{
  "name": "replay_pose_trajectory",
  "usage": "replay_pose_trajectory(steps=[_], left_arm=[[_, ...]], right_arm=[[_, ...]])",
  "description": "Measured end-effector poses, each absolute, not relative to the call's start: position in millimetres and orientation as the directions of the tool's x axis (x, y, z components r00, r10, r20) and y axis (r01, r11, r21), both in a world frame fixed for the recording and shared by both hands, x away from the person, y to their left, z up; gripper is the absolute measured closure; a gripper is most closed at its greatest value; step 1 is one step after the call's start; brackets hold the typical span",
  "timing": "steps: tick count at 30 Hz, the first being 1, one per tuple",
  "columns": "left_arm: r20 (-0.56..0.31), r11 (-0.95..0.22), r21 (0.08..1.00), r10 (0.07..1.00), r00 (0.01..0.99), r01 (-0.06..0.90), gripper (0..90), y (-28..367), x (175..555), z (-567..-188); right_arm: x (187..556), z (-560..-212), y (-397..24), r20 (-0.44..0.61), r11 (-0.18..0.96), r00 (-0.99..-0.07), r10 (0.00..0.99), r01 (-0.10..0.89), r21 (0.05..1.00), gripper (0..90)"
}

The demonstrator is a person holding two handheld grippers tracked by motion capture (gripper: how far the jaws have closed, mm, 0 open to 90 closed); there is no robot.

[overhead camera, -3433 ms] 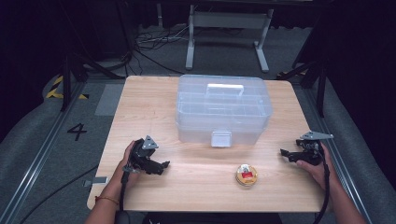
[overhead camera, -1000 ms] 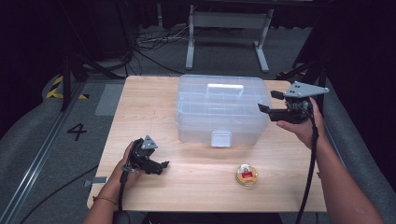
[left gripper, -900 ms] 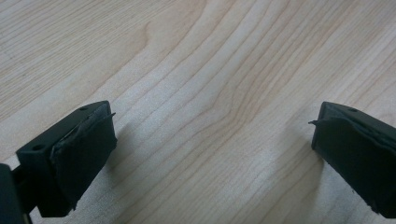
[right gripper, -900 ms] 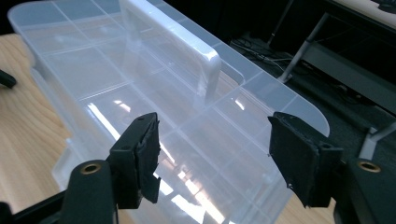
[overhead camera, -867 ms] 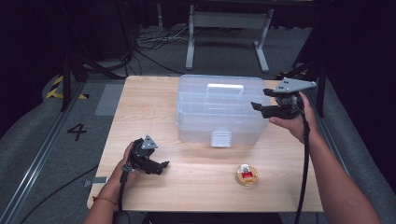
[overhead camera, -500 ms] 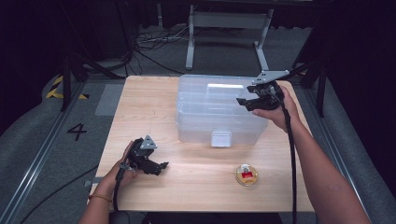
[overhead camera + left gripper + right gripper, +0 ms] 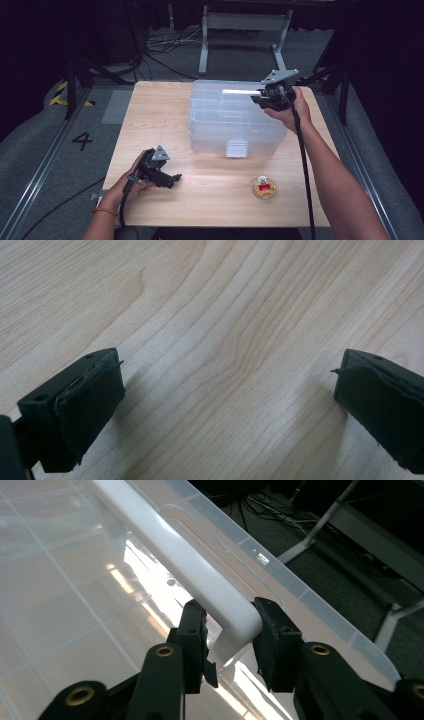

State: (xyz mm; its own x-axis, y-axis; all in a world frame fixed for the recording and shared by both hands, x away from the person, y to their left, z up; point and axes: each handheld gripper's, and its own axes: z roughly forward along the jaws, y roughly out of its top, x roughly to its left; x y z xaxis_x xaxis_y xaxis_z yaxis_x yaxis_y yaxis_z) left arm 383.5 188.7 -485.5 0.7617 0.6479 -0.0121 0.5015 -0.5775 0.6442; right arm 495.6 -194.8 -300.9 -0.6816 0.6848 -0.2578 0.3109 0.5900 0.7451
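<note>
Right gripper [image 7: 260, 96] has crossed from the table's right edge onto the clear box [image 7: 235, 117], its jaws just closing
They clamp the white handle [image 7: 200, 575] on the lid at the table's middle; left gripper [image 7: 225, 405] rests wide open on the table [image 7: 150, 110]

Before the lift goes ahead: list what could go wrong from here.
1. The right gripper has just been closing on the very end of the white handle, so it may slip off.
2. Pulling at one end could tilt the clear box.
3. The left gripper lies idle on the table, so nothing steadies the box.
</note>
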Motion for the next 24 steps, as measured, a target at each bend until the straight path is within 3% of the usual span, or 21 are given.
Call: replay_pose_trajectory(steps=[5,6,7,9,11,13,15,17,22,24], left_arm=[[0.015,-0.544,0.637,0.717,0.697,0.546,10.1,181,395,-479],[0.044,-0.544,0.649,0.725,0.687,0.532,20.7,179,400,-474],[0.019,-0.525,0.661,0.726,0.687,0.536,23.5,179,405,-471],[0.003,-0.509,0.686,0.716,0.698,0.519,11.0,175,415,-464],[0.019,-0.532,0.699,0.682,0.731,0.478,21.5,170,424,-457],[0.005,-0.541,0.717,0.634,0.773,0.439,12.7,166,430,-453],[-0.025,-0.515,0.743,0.619,0.785,0.429,18.6,161,437,-450],[0.019,-0.527,0.751,0.62,0.785,0.398,15.2,152,441,-450],[-0.027,-0.499,0.774,0.59,0.807,0.39,15.1,135,452,-448],[-0.029,-0.495,0.776,0.593,0.805,0.392,9.6,133,453,-448]], right_arm=[[495,-301,-194,-0.281,0.61,-0.682,0.675,0.301,0.733,70.1],[495,-301,-193,-0.29,0.618,-0.683,0.671,0.298,0.728,70.2],[495,-301,-193,-0.293,0.62,-0.681,0.671,0.298,0.726,70.2],[495,-301,-193,-0.292,0.619,-0.681,0.671,0.299,0.726,70.3],[495,-301,-193,-0.294,0.619,-0.679,0.673,0.298,0.726,70.4],[495,-301,-193,-0.292,0.617,-0.68,0.673,0.297,0.729,70.4],[495,-301,-193,-0.292,0.616,-0.68,0.672,0.297,0.729,70.4],[495,-301,-193,-0.291,0.616,-0.681,0.673,0.297,0.73,70.4],[495,-301,-194,-0.282,0.614,-0.688,0.669,0.298,0.731,70.6],[495,-301,-195,-0.279,0.615,-0.693,0.664,0.295,0.731,70.7]])
